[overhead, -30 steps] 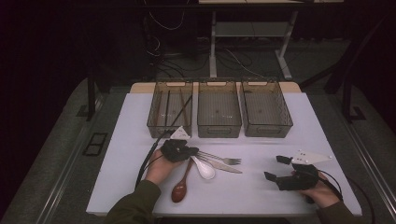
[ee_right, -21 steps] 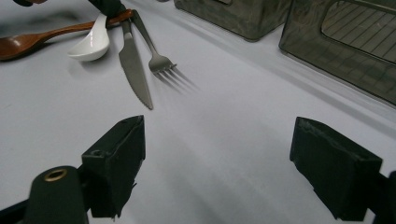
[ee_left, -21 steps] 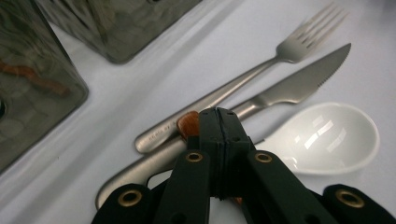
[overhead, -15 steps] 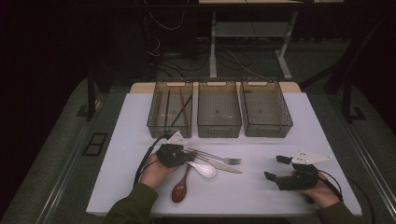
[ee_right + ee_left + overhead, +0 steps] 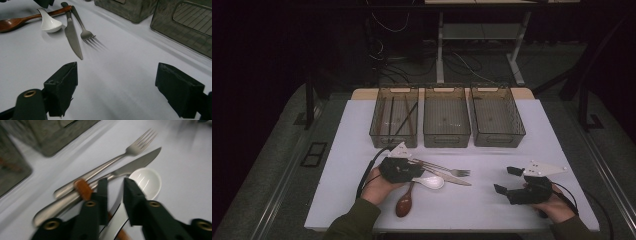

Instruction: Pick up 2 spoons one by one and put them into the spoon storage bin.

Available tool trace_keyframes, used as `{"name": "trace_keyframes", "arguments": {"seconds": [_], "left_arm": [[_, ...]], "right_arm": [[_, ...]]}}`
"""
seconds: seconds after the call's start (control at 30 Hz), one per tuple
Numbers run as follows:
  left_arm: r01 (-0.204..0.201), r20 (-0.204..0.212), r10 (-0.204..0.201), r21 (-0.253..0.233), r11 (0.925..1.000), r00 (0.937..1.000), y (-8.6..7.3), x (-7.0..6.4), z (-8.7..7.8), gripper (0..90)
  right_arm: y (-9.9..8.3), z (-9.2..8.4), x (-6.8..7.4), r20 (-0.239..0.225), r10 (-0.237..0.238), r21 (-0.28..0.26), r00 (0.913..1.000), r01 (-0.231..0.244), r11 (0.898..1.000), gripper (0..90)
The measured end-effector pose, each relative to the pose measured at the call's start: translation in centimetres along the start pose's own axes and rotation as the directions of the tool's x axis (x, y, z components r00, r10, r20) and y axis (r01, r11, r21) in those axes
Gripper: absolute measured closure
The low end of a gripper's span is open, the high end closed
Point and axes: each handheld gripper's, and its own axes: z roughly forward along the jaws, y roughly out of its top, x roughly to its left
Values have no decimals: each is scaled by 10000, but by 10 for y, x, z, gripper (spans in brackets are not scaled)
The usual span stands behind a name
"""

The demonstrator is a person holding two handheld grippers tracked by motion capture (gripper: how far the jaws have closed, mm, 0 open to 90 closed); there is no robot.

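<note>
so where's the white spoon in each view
high view: the white spoon lies left of centre on the table, just right of the left hand-held gripper, below the knife.
left gripper view: its bowl sits right of centre, just past that gripper's jaw tips.
right gripper view: upper left, beside the wooden spoon.
shared landmark: the fork and knife lying side by side next to it.

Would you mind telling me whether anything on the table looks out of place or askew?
Yes: the cutlery lies in a loose crossed heap by the left gripper, fork and knife overlapping the white spoon and wooden spoon. The left bin holds sticks; the other two look empty.
</note>
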Motion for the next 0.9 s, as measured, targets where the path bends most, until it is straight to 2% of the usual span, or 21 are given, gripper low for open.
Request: {"name": "trace_keyframes", "arguments": {"seconds": [0.1,0.27,0.57,0.83,0.9], "left_arm": [[-50,380,53,-77,10000,9993,5,-5,8,574],[-296,483,293,63,9995,9984,8,-12,18,498],[-613,297,594,694,9957,9978,6,-18,29,470],[-952,297,921,1273,9873,9953,4,-23,34,480],[-1161,294,1130,1458,9825,9932,4,-24,35,481]], "right_arm": [[0,1,0,-29,-33,-6,10000,33,10000,180],[0,1,0,-75,-59,22,10000,59,10000,180],[0,2,0,-72,-82,27,9999,83,10000,180],[0,2,-1,-72,-59,10,10000,59,10000,180],[0,2,-1,-62,-41,15,10000,41,10000,180]]}}
